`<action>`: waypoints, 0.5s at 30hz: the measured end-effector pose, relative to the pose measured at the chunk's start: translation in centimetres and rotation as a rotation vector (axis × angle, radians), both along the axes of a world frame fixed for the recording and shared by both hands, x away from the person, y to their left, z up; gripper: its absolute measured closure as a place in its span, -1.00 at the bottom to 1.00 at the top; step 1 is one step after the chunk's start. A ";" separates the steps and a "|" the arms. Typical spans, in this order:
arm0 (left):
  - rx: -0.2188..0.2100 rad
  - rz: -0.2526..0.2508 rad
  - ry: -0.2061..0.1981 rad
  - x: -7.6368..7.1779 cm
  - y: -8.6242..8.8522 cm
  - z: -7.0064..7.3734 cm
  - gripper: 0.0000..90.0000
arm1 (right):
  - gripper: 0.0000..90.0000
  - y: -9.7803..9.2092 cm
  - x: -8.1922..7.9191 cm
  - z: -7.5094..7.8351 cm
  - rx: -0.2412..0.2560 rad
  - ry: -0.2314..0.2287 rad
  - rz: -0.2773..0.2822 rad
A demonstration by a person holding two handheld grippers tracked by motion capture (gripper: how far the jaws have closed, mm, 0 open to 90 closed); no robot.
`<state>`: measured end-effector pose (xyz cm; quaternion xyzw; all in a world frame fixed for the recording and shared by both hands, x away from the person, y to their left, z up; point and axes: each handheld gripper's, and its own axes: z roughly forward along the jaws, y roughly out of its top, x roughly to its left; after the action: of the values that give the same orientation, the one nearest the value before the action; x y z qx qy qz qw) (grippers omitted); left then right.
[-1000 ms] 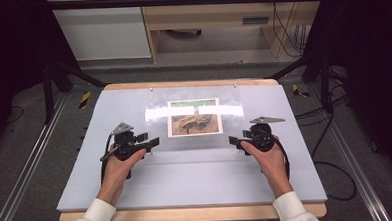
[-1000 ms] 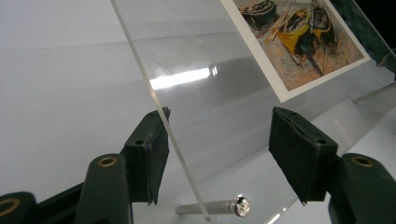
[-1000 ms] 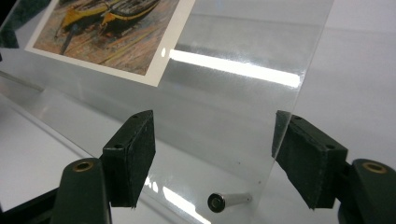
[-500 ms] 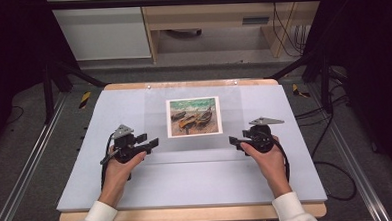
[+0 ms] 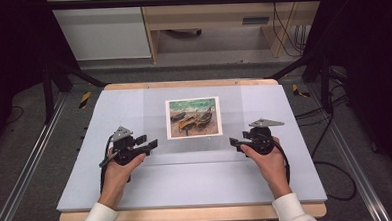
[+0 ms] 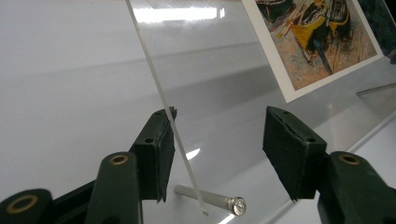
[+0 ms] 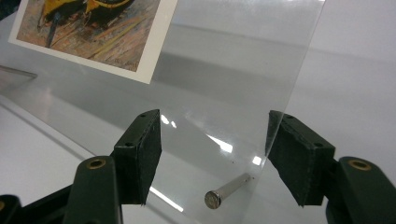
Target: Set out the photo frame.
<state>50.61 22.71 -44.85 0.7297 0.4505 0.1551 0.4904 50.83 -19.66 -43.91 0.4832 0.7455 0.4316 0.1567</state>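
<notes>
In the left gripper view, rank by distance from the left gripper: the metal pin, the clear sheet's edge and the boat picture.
1. The clear sheet's edge and the metal pin both sit between the left gripper's fingers, low in the view; too close to call.
2. The boat picture, upper right, lies farthest, beyond the fingertips.
</notes>
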 end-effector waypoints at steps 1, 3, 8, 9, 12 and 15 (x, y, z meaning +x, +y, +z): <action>0.001 0.000 -0.001 -0.1 0.0 0.0 -0.04 | -0.19 0.0 -0.1 0.0 -0.005 0.002 0.000; 0.001 -0.001 -0.001 -0.1 0.0 0.0 -0.01 | -0.16 -0.1 -0.3 0.0 -0.013 -0.006 0.003; 0.009 0.000 -0.003 -0.5 0.0 0.1 0.03 | -0.11 -0.1 -0.6 0.0 -0.013 -0.006 -0.002; 0.013 -0.001 -0.003 -0.6 0.0 0.1 0.03 | -0.10 -0.1 -0.7 0.0 -0.013 -0.005 -0.003; 0.021 0.002 -0.005 -0.9 0.0 0.1 0.06 | -0.05 -0.2 -1.0 -0.1 -0.015 -0.007 -0.007; 0.021 0.004 -0.006 -1.0 0.0 0.1 0.07 | -0.03 -0.3 -1.2 -0.1 -0.018 -0.012 -0.005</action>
<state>49.60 22.76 -44.75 0.7334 0.4489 0.1631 0.4836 49.66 -19.93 -43.99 0.4809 0.7472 0.4273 0.1668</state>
